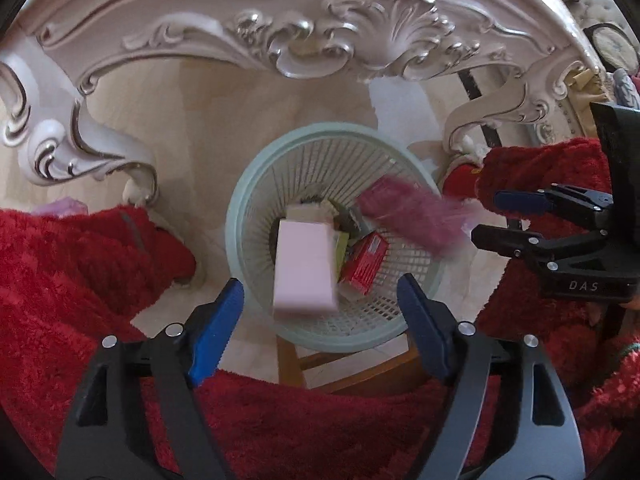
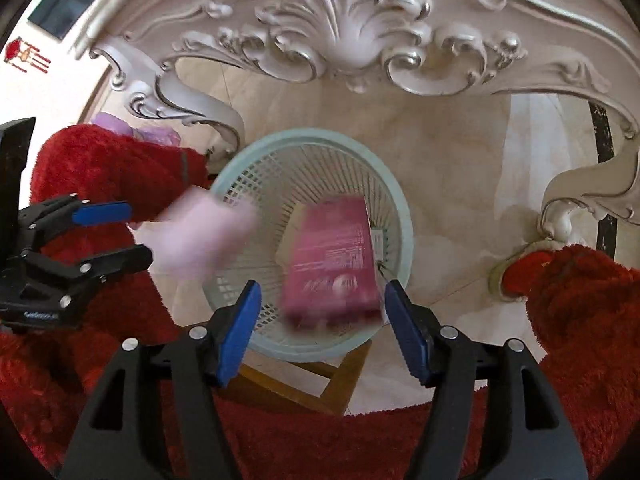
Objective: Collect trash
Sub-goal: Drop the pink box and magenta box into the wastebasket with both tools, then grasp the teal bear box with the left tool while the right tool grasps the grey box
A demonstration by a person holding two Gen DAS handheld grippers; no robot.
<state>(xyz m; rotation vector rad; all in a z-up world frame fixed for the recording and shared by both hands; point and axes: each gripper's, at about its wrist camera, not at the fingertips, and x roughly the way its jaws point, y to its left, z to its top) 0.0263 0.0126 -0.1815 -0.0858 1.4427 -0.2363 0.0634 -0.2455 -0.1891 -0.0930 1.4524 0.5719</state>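
A pale green mesh basket (image 1: 236,216) (image 2: 404,216) stands below both grippers on a wooden stool (image 1: 292,364). In the left wrist view, my left gripper (image 1: 320,284) is open over the basket, and a pale pink box (image 1: 306,268) hangs blurred and untouched between its blue pads. My right gripper (image 2: 323,285) is also open. A blurred magenta box (image 2: 332,260) sits in the gap, clear of both pads. Each view shows the other gripper (image 1: 486,218) (image 2: 140,234) at its side. A red box (image 1: 366,266) and other packets lie inside the basket.
An ornate white carved table apron (image 1: 304,40) arches over the basket, with curled legs (image 1: 80,152) (image 2: 576,196) on either side. Fluffy red sleeves (image 1: 80,264) (image 2: 580,320) fill the lower edges. Beige floor tiles (image 2: 452,168) surround the stool.
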